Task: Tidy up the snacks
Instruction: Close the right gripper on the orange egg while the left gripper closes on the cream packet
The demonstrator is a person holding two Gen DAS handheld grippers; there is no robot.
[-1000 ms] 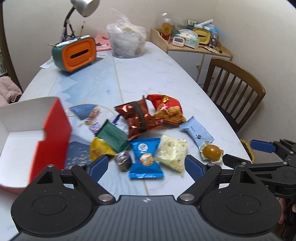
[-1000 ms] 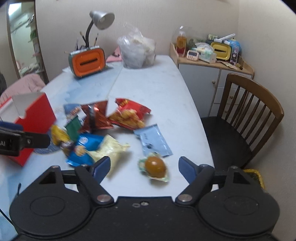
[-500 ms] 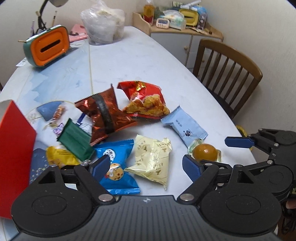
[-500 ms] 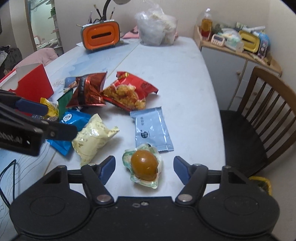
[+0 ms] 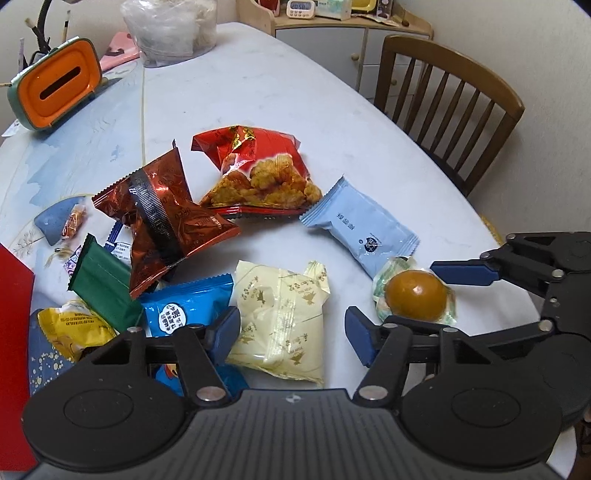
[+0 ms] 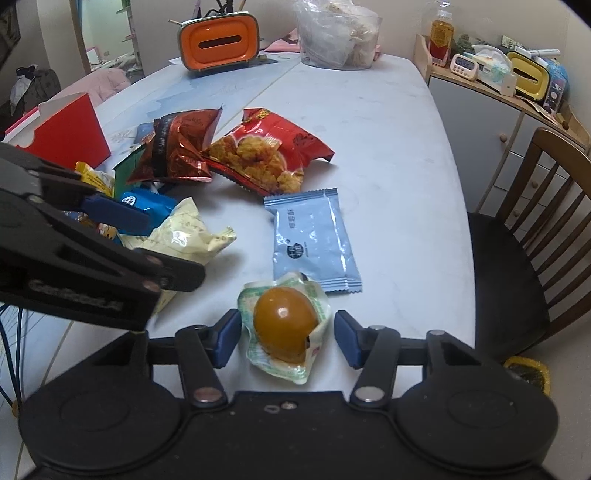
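Observation:
Several snack packs lie in a loose pile on the white table (image 5: 295, 92). My left gripper (image 5: 291, 334) is open, its fingers on either side of the near end of a pale yellow pack (image 5: 280, 314). My right gripper (image 6: 288, 341) is open around a brown egg in a clear green-white wrapper (image 6: 284, 325), which also shows in the left wrist view (image 5: 415, 295). A light blue sachet (image 5: 360, 225), a red crisps bag (image 5: 258, 170), a dark red foil bag (image 5: 162, 221), a blue cookie pack (image 5: 181, 314), a green pack (image 5: 99, 277) and a yellow pack (image 5: 74, 328) lie around.
A red and white box (image 6: 62, 133) stands at the left. An orange and green tissue box (image 6: 218, 40) and a clear plastic bag (image 6: 336, 33) stand at the table's far end. A wooden chair (image 6: 535, 229) is at the right, beside a low cabinet (image 6: 480, 110).
Both grippers have moved forward and down toward the snacks. The left now straddles the yellow pack. The right has closed in around the egg, with its jaws narrower but still apart.

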